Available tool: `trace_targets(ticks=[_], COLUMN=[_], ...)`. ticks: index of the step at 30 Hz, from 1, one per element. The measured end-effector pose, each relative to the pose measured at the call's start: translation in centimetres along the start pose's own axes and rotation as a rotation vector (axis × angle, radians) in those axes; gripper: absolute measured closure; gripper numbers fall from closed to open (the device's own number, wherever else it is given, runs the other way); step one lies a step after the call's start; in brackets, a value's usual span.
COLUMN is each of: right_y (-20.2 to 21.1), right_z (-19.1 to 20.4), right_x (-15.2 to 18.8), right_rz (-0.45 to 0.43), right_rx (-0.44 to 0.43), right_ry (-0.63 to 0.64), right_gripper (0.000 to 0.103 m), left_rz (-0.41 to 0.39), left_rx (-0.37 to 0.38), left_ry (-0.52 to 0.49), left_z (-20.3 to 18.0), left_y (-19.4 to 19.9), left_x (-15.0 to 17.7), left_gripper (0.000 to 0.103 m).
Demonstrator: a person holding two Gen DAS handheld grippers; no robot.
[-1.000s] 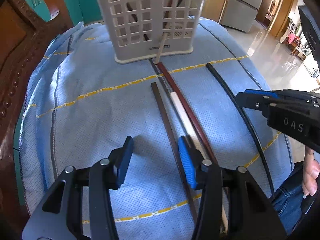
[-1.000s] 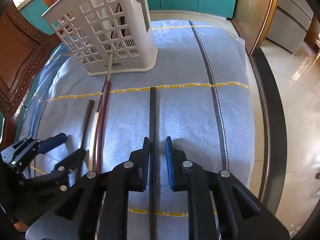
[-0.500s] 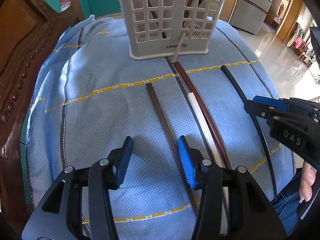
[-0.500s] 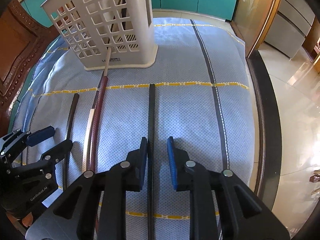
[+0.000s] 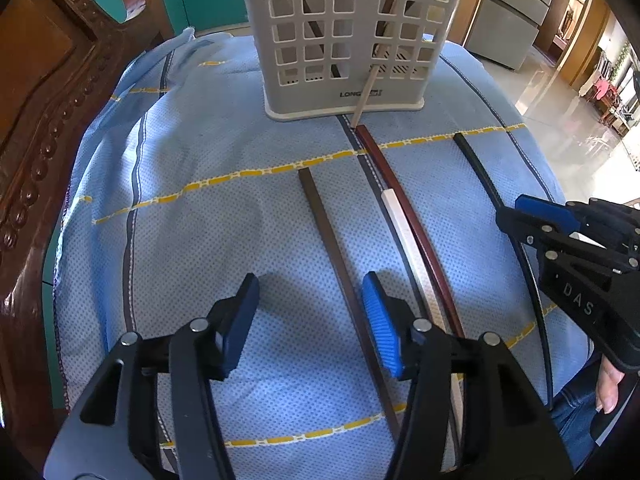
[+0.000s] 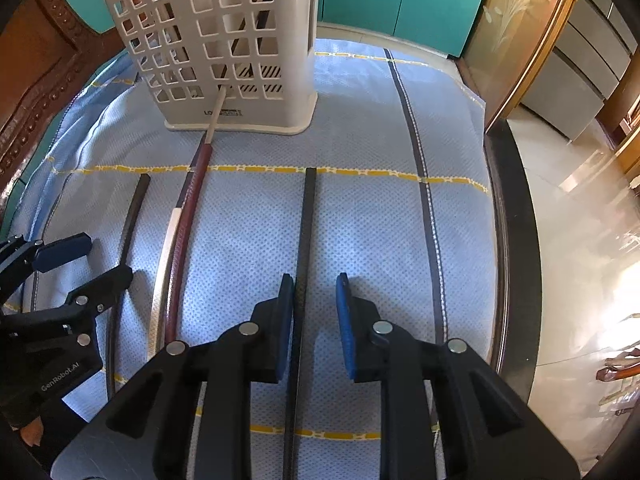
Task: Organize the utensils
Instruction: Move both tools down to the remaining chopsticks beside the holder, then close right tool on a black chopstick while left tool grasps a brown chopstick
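A white lattice utensil basket (image 5: 344,40) (image 6: 224,44) stands at the far end of the blue cloth, with several sticks inside. Several chopsticks lie on the cloth: a dark brown one (image 5: 328,232) (image 6: 132,216), a white one (image 5: 404,232) (image 6: 166,248) beside a red-brown one (image 5: 400,192) (image 6: 188,224), and a black one (image 5: 484,184) (image 6: 306,232). My left gripper (image 5: 308,316) is open, straddling the dark brown chopstick. My right gripper (image 6: 314,312) is open over the black chopstick, which runs between its fingers close to the left pad (image 6: 285,320).
A blue cloth (image 5: 200,200) (image 6: 380,200) covers the round table. A carved wooden chair back (image 5: 44,92) stands at the left. The table's dark edge (image 6: 516,216) and tiled floor lie to the right.
My left gripper shifted left, so the dark brown chopstick now lies between its fingers. My right gripper's fingers opened a little wider around the black chopstick.
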State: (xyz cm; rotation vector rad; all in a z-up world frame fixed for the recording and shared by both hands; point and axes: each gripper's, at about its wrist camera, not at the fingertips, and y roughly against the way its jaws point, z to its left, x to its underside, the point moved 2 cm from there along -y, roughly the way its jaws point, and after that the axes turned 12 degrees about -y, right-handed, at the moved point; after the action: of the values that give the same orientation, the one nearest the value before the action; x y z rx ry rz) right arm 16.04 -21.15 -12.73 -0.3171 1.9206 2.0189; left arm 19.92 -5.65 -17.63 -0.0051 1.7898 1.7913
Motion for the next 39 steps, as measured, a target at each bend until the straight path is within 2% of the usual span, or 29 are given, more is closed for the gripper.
trace_targets(ticks=[11,18,20,21,23,26,29,34,39], right_y=[-0.4,-0.4,-0.4,-0.4,-0.2,-0.2,-0.2,0.2,2.9], right_z=[-0.4,-0.1,0.0,0.1,0.2,0.4,0.4,0.5,0.2], right_x=[-0.4,-0.2,-0.1,-0.1,0.1,0.2,0.2,0.0,-0.7], right_rz=[0.018,0.010,0.007,0.005,0.005,0.007,0.009,0.003,-0.096], right_rx=[-0.028,-0.020,-0.021,-0.026,-0.037,-0.048,-0.060,-0.099,-0.132], right_ry=[-0.022,-0.008,-0.005,-0.003,0.006,0.014,0.012,0.002,-0.004], right_gripper=[0.070,0.070,0.071,0.075,0.090,0.095,0.096,0.097,0.097], left_rz=[-0.003,-0.004,-0.006,-0.008,-0.012,-0.015,-0.014,-0.028,-0.121], left_rx=[-0.008,-0.006,0.004,0.011,0.014,0.023,0.024,0.019,-0.005], left_ry=[-0.003,-0.001,0.002,0.000,-0.007,-0.013,-0.007,0.005,0.014], left_z=[-0.1,0.0,0.1,0.0,-0.2,-0.7,-0.9,-0.6,0.1], left_y=[0.1,0.1,0.1,0.1,0.3,0.5,0.5,1.0,3.3], left_x=[0.2,0.3,0.2,0.1,0.0,-0.2,-0.2,0.0,-0.5], left_gripper=[0.047,0.047,0.053,0.055,0.067,0.077,0.091,0.096,0.096])
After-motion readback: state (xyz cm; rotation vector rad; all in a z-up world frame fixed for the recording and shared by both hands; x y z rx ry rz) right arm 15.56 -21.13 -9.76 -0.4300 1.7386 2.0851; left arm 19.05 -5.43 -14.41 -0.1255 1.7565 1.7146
